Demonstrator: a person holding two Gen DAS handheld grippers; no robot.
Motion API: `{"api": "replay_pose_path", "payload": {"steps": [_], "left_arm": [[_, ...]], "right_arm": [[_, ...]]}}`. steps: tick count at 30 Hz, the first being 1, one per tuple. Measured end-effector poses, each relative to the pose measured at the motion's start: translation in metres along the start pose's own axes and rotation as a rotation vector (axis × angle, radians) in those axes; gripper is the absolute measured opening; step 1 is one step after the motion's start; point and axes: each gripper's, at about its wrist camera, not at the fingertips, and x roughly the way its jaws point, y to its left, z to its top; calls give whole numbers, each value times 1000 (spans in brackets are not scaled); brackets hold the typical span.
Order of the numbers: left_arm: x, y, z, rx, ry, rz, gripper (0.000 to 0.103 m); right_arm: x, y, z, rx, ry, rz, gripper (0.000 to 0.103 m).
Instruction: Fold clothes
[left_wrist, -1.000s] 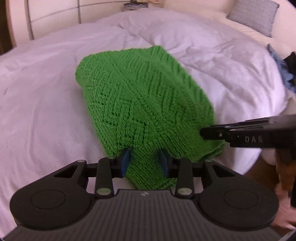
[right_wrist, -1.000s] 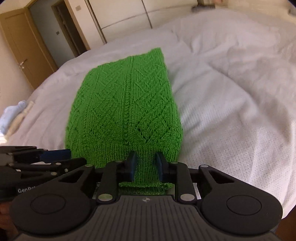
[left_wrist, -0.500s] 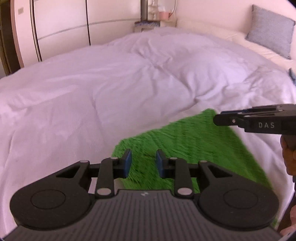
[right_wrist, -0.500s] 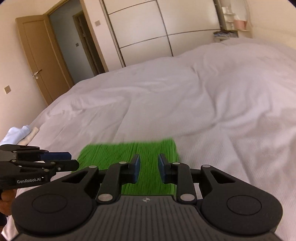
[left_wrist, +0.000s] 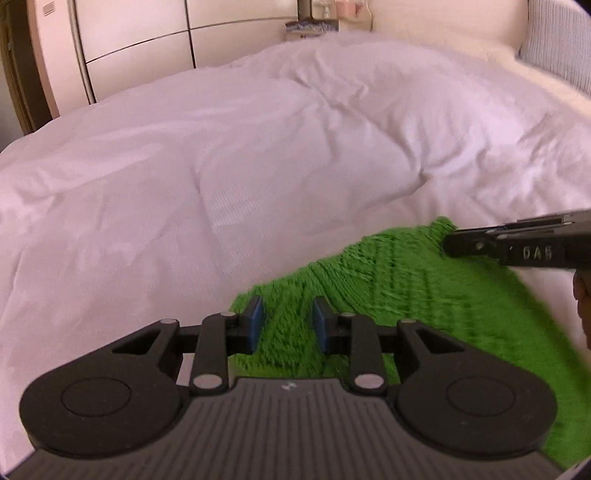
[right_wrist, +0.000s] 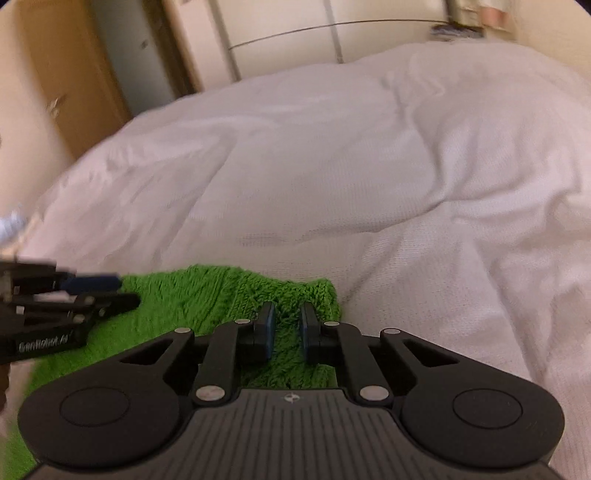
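Note:
A green knitted sweater (left_wrist: 424, 288) lies at the near edge of the white bed, and both grippers hold its edge. My left gripper (left_wrist: 286, 323) is shut on the sweater's near left part, with green knit bunched between its blue pads. My right gripper (right_wrist: 284, 326) is shut on the sweater (right_wrist: 207, 291) near its right corner. The right gripper also shows at the right in the left wrist view (left_wrist: 447, 245), and the left gripper at the left in the right wrist view (right_wrist: 125, 291). The part of the sweater below the grippers is hidden.
A rumpled white duvet (left_wrist: 258, 155) covers the bed ahead. White wardrobe doors (left_wrist: 147, 33) stand behind it, with a wooden door (right_wrist: 55, 85) at the left. A grey pillow (left_wrist: 557, 48) lies at the far right.
The sweater was spread flat on the bed ahead of me. Both grippers have lifted and swung up with its edge, so that now only a bunched strip shows low in both views.

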Motion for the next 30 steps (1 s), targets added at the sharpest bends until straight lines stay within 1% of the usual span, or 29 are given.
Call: {"api": "replay_pose_path", "payload": {"steps": [1,3,5,6,7,8,10,12,13,15,18,20,22,25,29,30], "left_arm": [[-12,1,-3,-15,-11,-23,23],[-34,0,-8,-35,-29,-55,23],[-51,-8,-16,-29,-52,-69,24],[-59,-12,-20,-26,-60,-77,23],[-62,-16,-25,-25,-55,-86,23],[-60,-21,-33,-20,-38,-91,24],[-56,-32,-48,-5,-8,-94,24],[-43,-43,-60,47,-1,-38,24],[-40,-45,-59,37,10,-25,24],[-37,-47,-56,19,33,-1,24],[-54,-50,-50,6,50,14,23],[-74,-53,-53,6,27,-3,23],[-95,-58,-60,-12,6,-51,23],[-91,-70,-79,5,33,-56,23],[-87,-85,-102,26,69,-60,25],[-85,-86,-105,21,75,-48,25]], "right_arm": [[-14,0,0,29,-22,0,12],[-46,7,-4,54,-70,-3,21],[-69,18,-16,49,-90,26,22],[-79,23,-22,45,-96,43,25],[-89,29,-28,41,-102,61,25],[-93,35,-35,35,-97,65,25],[-88,45,-51,17,-62,43,25],[-79,53,-66,-6,-24,11,24],[-68,55,-73,-24,1,-22,24],[-63,55,-72,-19,29,-45,24],[-64,54,-63,10,58,-56,24],[-82,58,-63,8,34,-54,25],[-106,61,-71,21,-6,-38,25],[-137,63,-94,75,-44,-15,25],[-141,66,-108,86,-27,-39,24],[-142,66,-111,89,-22,-45,24]]}}
